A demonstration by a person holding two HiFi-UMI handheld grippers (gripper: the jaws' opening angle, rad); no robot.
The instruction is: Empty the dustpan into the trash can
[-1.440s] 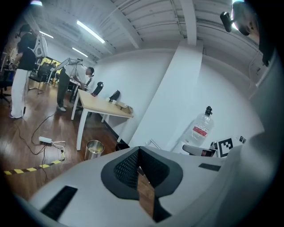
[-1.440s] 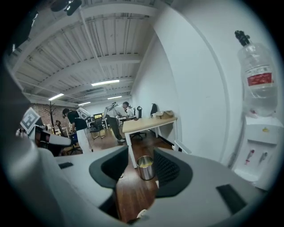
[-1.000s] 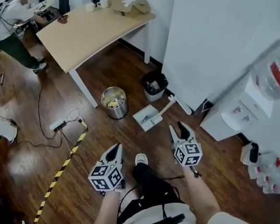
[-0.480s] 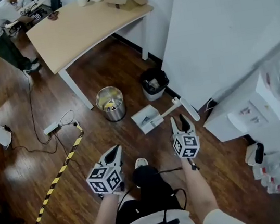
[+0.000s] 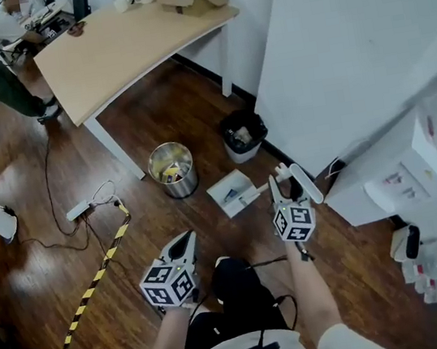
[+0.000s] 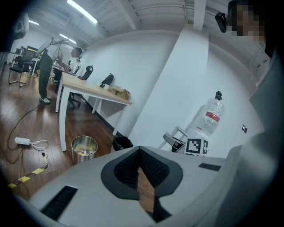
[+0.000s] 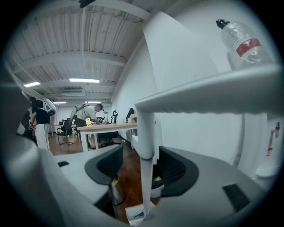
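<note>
Two claws are hovering low over the wooden floor (image 5: pixel 91 255) as the emptying job is only getting under way. The right claw (image 5: pixel 283 187) is reaching over the long white handle (image 5: pixel 260 190) of the dustpan (image 5: pixel 231 190). Its jaws, which have just been opening, are standing apart with the handle running up between them. The handle is sitting close to the right-side pad but, as far as that claw's own view is showing, is not being squeezed. The left claw (image 5: pixel 185 241) is hanging idle beside the person's leg (image 5: pixel 235 282), its jaws drawn together on nothing, only a sliver of floor showing behind them.

The dustpan is lying flat on the floor near the foot of the white wall. Two candidates for the trash can are standing close by: a black bin (image 5: pixel 242 134) just beyond it against the wall, and a steel bin (image 5: pixel 172 168) to its left, beside a leg of the counter (image 5: pixel 141 46). Both bins are already holding some rubbish.

Judging from this, nothing of the task is done. The pan is not yet leaving the floor, and gripping the handle, carrying the pan over a bin and tipping it out are all waiting.
</note>
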